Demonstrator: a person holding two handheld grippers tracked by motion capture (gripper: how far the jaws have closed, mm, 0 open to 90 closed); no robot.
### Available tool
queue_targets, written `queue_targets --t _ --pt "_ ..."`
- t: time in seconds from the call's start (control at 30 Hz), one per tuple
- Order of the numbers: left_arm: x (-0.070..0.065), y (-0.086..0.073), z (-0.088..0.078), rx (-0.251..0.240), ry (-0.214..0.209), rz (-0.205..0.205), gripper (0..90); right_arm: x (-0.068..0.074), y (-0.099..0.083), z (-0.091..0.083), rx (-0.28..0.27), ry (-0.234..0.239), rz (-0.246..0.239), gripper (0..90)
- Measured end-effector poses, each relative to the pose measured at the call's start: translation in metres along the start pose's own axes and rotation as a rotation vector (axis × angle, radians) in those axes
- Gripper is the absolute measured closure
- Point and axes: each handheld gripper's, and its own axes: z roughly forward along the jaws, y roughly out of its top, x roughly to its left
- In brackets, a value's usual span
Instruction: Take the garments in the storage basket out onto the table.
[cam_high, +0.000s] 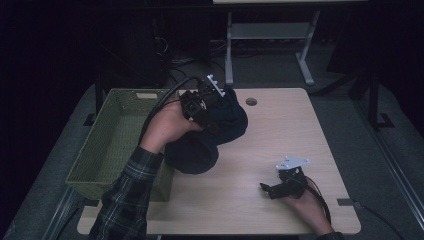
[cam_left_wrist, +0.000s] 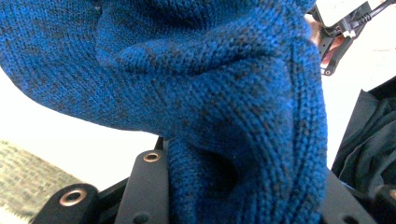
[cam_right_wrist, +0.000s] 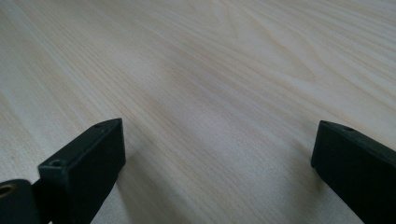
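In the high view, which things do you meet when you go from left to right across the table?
Green woven basket → left gripper clamped on the dark blue knitted garment → right gripper, open, on the bare wooden table.

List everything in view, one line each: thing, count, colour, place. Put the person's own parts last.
knitted garment: one, dark blue, bunched at the table's left edge beside the basket, held by the left tongs
basket: one, green woven, at the table's left side
table: one, light wood, with a round hole near its far edge
frame: one, grey metal legs, on the floor beyond the table
left tongs: one, black, shut on the knitted garment, in the left hand
right tongs: one, black, open with nothing between them, low on the table near its front right, in the right hand
sleeve: one, dark plaid, on the left forearm
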Motion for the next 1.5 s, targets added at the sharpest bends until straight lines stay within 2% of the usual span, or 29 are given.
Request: queue_targets --t 0.5,0.83,1.23,1.5 --pt "-0.017 0.029 0.047 0.017 -0.027 0.012 64.5 0.000 0.000 0.000 -0.001 0.001 0.000 2.4" --pt "-0.027 0.043 0.085 0.035 -0.038 0.020 64.4 0.000 0.000 0.000 0.000 0.000 0.001 2.4" --pt "-0.024 0.051 0.129 0.039 -0.052 0.007 64.1 0.000 0.000 0.000 0.001 0.003 0.000 2.4" --pt "-0.019 0.054 0.160 0.052 -0.085 0.010 63.4 0.000 0.000 0.000 0.000 0.001 -0.002 2.4"
